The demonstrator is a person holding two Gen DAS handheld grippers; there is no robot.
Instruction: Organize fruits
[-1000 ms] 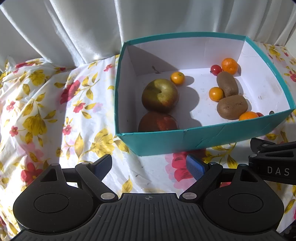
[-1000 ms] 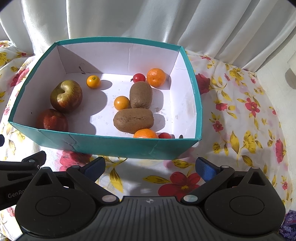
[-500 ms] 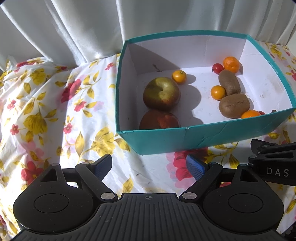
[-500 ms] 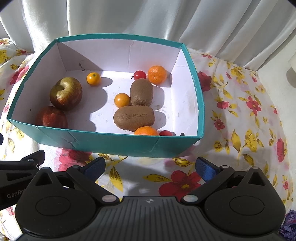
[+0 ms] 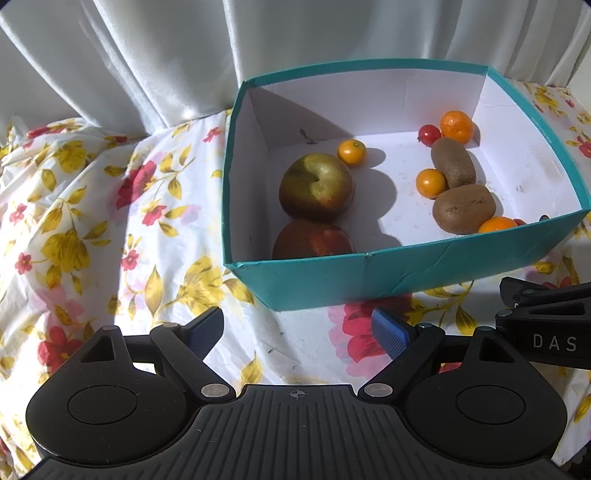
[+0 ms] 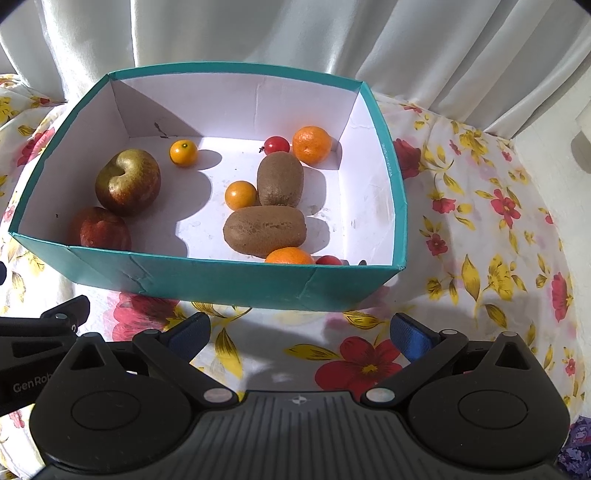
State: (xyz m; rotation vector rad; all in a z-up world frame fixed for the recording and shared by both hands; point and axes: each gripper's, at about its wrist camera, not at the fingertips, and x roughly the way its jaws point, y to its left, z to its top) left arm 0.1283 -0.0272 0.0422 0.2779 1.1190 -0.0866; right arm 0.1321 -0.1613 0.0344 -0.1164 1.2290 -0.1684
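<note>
The fruits all lie inside a teal box [image 6: 229, 280] with a white interior, which serves as the landmark. Against the box's left wall sit two apples, a greenish-red apple [image 6: 128, 182] and, touching it on the near side, a red apple [image 6: 103, 229] tucked behind the front wall. A small orange fruit [image 6: 183, 153] lies just beyond the greenish-red apple, near the back wall. Toward the box's right half, two kiwis meet end to side: the far kiwi [image 6: 280, 180] lies lengthwise and the near kiwi [image 6: 265, 230] lies crosswise. Another small orange fruit [image 6: 241, 194] touches both kiwis on their left. In the back right corner a mandarin [image 6: 312, 144] rests beside a cherry tomato [image 6: 277, 144]. A second mandarin [image 6: 290, 256] and a second cherry tomato [image 6: 328, 260] peek over the front wall. The box stands on a desk covered by a floral cloth [image 6: 491, 236], with white curtains [image 6: 295, 33] behind it. In front of the box, the left hand-held gripper [image 5: 297, 329] and the right hand-held gripper [image 6: 301, 331] both hover with jaws spread wide, holding nothing.
</note>
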